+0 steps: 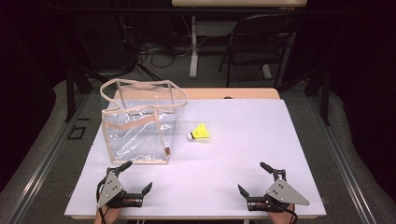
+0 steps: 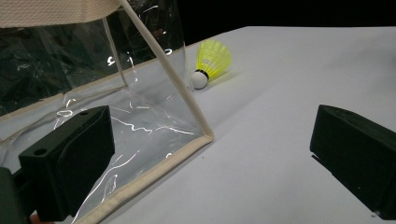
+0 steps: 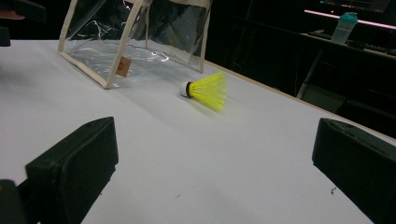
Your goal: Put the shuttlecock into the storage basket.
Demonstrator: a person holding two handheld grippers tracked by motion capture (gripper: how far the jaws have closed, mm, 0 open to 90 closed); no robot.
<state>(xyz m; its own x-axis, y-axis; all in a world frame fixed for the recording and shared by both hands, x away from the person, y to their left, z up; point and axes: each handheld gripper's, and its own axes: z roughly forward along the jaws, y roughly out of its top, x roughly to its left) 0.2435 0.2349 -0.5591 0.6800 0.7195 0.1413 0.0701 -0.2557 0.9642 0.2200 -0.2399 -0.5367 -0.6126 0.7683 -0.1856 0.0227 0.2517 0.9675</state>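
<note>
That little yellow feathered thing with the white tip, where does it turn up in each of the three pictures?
High view: the yellow shuttlecock with a white cork tip lies mid-table, just right of the clear plastic bag with beige trim.
Left gripper view: shuttlecock upper middle, just past the bag's near corner edge.
Right gripper view: shuttlecock centre, right of the bag.
Shared landmark: the bag, beside the shuttlecock in all three.
</note>
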